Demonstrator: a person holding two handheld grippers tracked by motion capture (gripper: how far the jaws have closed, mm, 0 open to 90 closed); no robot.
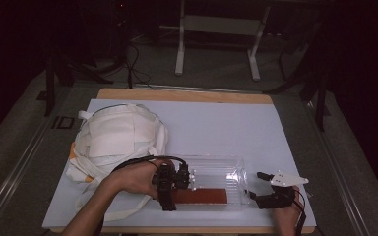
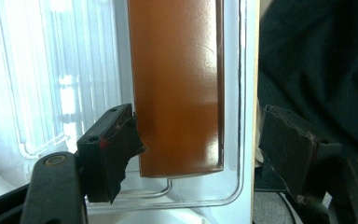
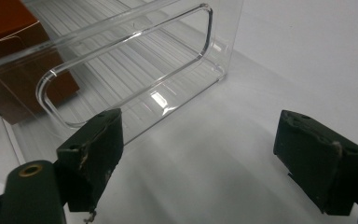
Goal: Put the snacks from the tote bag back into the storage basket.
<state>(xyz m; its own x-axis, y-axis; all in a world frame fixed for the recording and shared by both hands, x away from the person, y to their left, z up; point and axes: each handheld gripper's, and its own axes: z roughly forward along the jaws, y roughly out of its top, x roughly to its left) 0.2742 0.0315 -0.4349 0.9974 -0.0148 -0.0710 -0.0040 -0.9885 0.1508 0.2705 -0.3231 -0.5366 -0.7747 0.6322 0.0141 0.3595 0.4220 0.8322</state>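
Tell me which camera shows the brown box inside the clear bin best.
The left gripper view: the brown box is close up behind the clear bin wall, between that gripper's open jaws. The high view shows the box small and dim. The right gripper view catches only its corner.

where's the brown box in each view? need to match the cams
High view: brown box lies low centre, inside the clear bin, along its near wall.
Left gripper view: brown box upper centre, above the open jaws.
Right gripper view: brown box top left, behind the bin wall.
Shared landmark: the clear bin's ribbed floor.
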